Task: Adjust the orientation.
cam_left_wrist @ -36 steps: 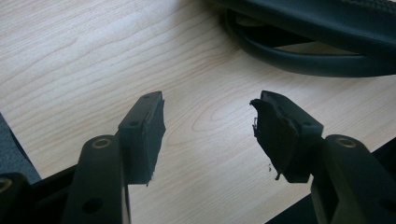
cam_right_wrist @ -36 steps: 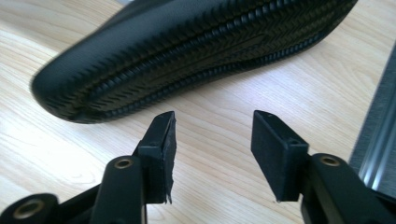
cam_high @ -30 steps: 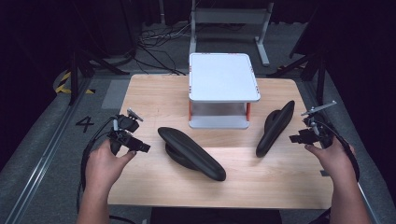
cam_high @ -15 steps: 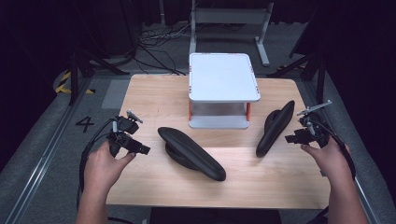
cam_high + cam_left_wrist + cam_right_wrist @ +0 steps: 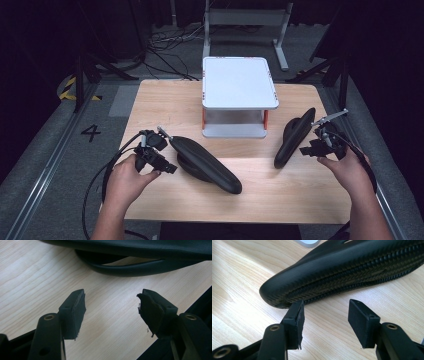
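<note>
Bare wood separates left gripper (image 5: 167, 152) jaws from near saddle (image 5: 207, 164) edge.

Blk saddles (image 5: 207, 165), wht stand (image 5: 239, 82), tan table (image 5: 160, 100)

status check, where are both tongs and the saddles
Left tongs open, beside left saddle. Right tongs open, at right saddle, no contact. Both saddles flat on table. White stand behind, nothing blocking.
</note>
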Motion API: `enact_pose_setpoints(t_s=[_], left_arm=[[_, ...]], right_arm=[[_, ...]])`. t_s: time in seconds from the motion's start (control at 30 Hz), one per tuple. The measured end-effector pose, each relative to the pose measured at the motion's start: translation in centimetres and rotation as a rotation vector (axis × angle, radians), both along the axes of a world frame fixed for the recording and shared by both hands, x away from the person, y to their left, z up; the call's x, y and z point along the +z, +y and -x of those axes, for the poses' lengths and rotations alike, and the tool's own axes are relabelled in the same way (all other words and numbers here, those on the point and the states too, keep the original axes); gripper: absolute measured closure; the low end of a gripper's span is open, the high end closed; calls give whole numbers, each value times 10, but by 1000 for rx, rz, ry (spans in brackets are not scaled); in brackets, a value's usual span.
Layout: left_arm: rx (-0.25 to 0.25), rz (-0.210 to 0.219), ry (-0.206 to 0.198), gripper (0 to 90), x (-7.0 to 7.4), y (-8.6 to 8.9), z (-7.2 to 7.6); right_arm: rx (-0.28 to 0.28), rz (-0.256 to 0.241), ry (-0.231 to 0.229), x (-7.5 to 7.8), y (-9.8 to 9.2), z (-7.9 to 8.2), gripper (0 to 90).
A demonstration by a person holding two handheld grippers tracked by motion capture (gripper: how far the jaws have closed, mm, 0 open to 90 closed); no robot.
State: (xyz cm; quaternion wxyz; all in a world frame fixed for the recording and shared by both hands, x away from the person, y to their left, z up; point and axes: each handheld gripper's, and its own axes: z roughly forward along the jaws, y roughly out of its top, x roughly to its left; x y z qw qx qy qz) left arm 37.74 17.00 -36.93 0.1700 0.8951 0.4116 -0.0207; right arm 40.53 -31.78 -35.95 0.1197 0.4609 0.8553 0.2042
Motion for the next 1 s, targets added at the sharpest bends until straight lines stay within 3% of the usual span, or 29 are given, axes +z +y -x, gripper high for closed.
enact_pose_setpoints(t_s=[0.13, 0.23, 0.33, 0.47, 0.57, 0.9, 1.0], left_arm=[[-41, -6, -15, 363, -7, -13, -1], [-34, 11, -30, 377, -9, -17, -3], [-45, 15, -39, 607, -9, -20, -3], [-38, -42, -82, 754, -11, -26, -4], [-33, -57, -76, 838, -16, -29, -8], [-42, -72, -84, 895, -19, -41, -13], [-47, -44, -92, 896, -13, -44, -14]], right_arm=[[17, 1, 2, -1, 6, 1, 462], [29, 5, 9, -3, 7, 1, 461], [29, 5, 11, -3, 8, 2, 465], [35, 2, 13, -4, 9, 2, 468], [36, 5, 16, -4, 9, 3, 469], [19, 1, 10, -4, 3, 8, 471], [11, -3, 9, -4, 1, 11, 471]])
